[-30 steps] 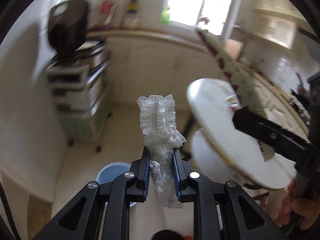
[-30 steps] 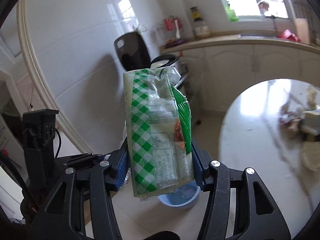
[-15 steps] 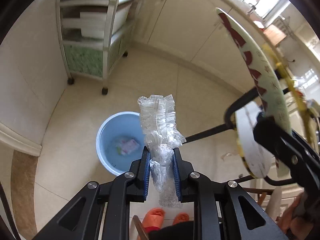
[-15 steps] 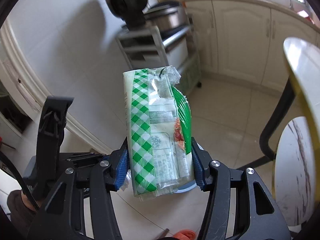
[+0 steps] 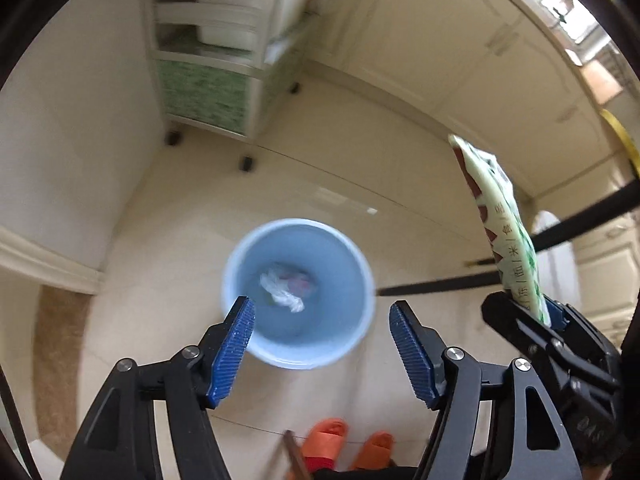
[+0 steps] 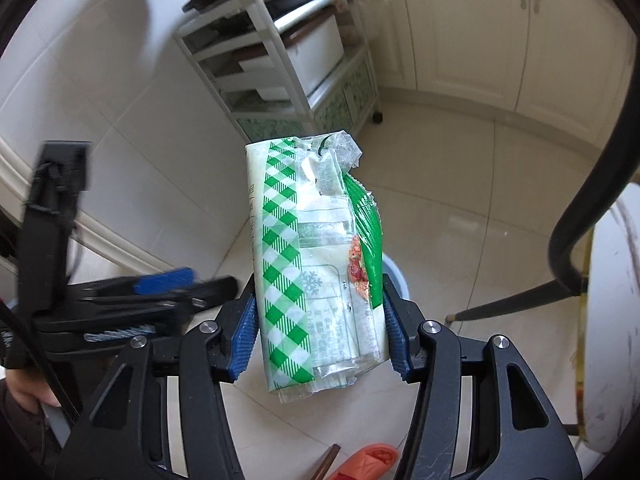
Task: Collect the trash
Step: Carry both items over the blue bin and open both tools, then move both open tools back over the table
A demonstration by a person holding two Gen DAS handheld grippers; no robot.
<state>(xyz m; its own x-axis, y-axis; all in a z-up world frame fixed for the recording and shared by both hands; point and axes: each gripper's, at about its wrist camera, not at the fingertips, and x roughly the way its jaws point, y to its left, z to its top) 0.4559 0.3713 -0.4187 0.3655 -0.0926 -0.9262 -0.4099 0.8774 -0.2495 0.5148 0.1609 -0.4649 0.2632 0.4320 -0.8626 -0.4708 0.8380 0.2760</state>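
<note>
A light blue bin [image 5: 300, 292] stands on the tiled floor, directly below my left gripper [image 5: 322, 320]. Its jaws are opening with nothing between them. A crumpled clear plastic wrapper [image 5: 282, 290] lies inside the bin on other trash. My right gripper [image 6: 318, 312] is shut on a green-checked food package [image 6: 308, 256], held upright. That package [image 5: 504, 236] and the right gripper [image 5: 540, 332] also show at the right of the left wrist view. In the right wrist view the bin rim [image 6: 396, 276] peeks out behind the package, and the left gripper [image 6: 160, 284] sits at the left.
A white wheeled shelf cart [image 6: 288, 68] stands by the tiled wall. Cream cabinets [image 5: 460, 60] run along the back. A round white table [image 6: 608, 320] with black legs is at the right. Orange slippers [image 5: 344, 444] are near my feet.
My left gripper opened and the clear plastic wrapper dropped into the blue bin. Both grippers sank closer to the floor. The right gripper keeps its hold on the package.
</note>
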